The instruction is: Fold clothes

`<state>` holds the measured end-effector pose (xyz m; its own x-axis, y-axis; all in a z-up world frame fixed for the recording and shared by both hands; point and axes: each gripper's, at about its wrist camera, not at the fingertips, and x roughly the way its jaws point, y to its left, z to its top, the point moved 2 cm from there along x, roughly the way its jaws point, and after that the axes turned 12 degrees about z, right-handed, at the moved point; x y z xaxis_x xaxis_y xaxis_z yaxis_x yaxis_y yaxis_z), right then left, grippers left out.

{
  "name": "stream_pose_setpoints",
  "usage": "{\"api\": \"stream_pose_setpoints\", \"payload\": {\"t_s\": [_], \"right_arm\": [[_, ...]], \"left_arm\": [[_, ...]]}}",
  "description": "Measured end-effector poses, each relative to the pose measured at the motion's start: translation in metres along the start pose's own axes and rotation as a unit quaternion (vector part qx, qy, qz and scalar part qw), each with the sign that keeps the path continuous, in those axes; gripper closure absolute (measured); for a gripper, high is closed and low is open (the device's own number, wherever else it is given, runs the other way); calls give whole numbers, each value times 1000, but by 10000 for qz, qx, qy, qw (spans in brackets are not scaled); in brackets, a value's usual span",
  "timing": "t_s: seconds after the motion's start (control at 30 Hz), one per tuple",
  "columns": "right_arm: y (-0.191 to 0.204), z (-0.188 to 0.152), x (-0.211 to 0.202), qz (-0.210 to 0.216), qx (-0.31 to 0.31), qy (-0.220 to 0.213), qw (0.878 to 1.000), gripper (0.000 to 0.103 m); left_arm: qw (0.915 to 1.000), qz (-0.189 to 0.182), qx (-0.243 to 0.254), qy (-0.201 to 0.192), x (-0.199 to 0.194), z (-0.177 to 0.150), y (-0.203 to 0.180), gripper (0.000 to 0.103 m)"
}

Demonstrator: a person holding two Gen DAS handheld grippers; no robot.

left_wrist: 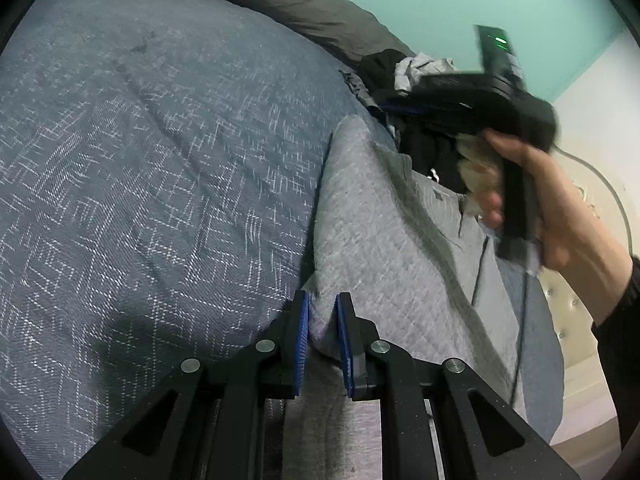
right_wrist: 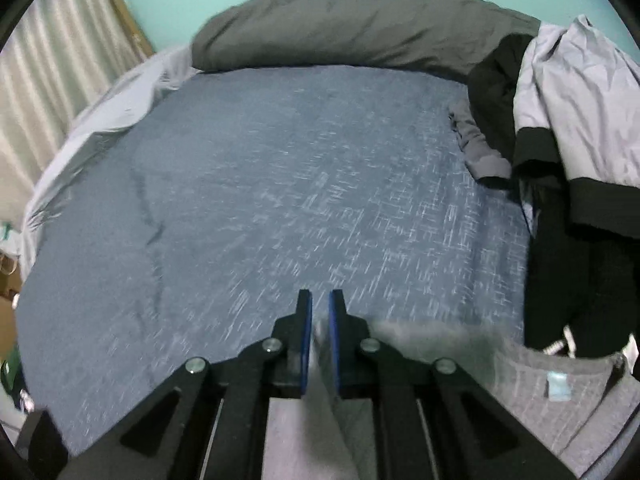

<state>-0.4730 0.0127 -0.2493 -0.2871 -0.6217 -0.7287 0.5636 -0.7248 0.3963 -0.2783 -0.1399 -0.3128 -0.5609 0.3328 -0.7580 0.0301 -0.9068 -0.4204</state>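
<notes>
A light grey knit garment [left_wrist: 384, 240] lies along the right side of the blue-grey patterned bed cover [left_wrist: 140, 160]. My left gripper [left_wrist: 323, 296] is shut on a bunched edge of it, the cloth pinched between the blue pads. In the right wrist view my right gripper [right_wrist: 321, 293] is shut on a thin fold of the same grey garment [right_wrist: 520, 384], whose collar with a pale blue label [right_wrist: 557, 386] lies at lower right. A person's hand [left_wrist: 568, 208] carries that right gripper, blurred, over the garment's far end.
A dark grey pillow [right_wrist: 360, 28] runs along the head of the bed by the teal wall. A heap of black and pale grey clothes [right_wrist: 568, 128] sits at the right side. A curtain [right_wrist: 52, 80] hangs at the left, and a cable [left_wrist: 616, 200] trails at the right.
</notes>
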Motion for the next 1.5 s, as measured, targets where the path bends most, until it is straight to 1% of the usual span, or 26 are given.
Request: {"api": "stream_pose_setpoints", "payload": {"t_s": [0.07,0.2,0.27,0.33,0.4,0.43,0.47,0.57,0.7,0.73,0.77,0.83,0.87,0.97,1.03,1.13,1.23,1.3,1.4,1.43,1.47,1.5], "right_arm": [[5,-18,-12,260,-16,76,9996,95],[18,-62,-21,530,-125,418,9976,95],[14,-85,-28,516,-88,536,9972,95],[8,-105,-40,345,-98,586,9976,94],[-4,-123,-53,73,-43,589,9982,83],[-12,-130,-58,57,69,577,9983,71],[-20,-136,-63,60,203,563,9982,64],[-40,-154,-73,82,504,553,9972,64],[-38,-174,-74,135,482,693,9963,64],[-38,-177,-74,153,473,711,9962,73],[-37,-179,-73,191,464,709,9962,88],[-37,-184,-74,209,483,617,9967,97],[-39,-184,-76,247,527,525,9969,100],[-45,-180,-89,230,651,161,9975,101],[-49,-179,-94,166,687,41,9975,101],[-51,-180,-87,-30,669,185,9976,101],[-53,-180,-76,0,725,322,9968,101],[-53,-181,-79,51,774,266,9966,99],[-54,-187,-97,67,919,168,9956,97],[-54,-191,-104,72,950,144,9954,93],[-54,-195,-111,77,980,121,9951,83],[-55,-200,-117,80,1003,117,9949,77]], "left_arm": [[10000,38,-14,-40,-4,2,1,88],[9996,124,-4,-247,-12,8,2,88],[9996,65,52,-282,-13,11,-1,88],[9995,67,173,-257,-10,11,-9,88],[9994,65,271,-226,-7,10,-14,88],[9993,60,303,-208,-7,10,-15,88],[9993,62,322,-205,-6,11,-16,88],[9992,77,351,-183,-4,11,-20,88],[9994,117,314,-83,2,10,-16,88],[9994,129,317,-61,4,10,-16,88],[9993,138,329,-51,4,10,-16,88],[9992,155,354,-33,5,9,-16,88],[9992,163,366,-22,6,9,-16,88],[9991,182,381,13,7,7,-15,88],[9990,184,398,33,9,7,-15,88],[9988,204,441,52,10,6,-17,88],[9986,232,475,63,12,5,-18,88],[9987,222,457,76,12,5,-17,88],[9987,220,446,82,12,5,-17,88],[9987,223,445,83,13,5,-18,88],[9987,226,447,84,13,5,-18,88],[9987,228,451,85,13,5,-18,88]]}}
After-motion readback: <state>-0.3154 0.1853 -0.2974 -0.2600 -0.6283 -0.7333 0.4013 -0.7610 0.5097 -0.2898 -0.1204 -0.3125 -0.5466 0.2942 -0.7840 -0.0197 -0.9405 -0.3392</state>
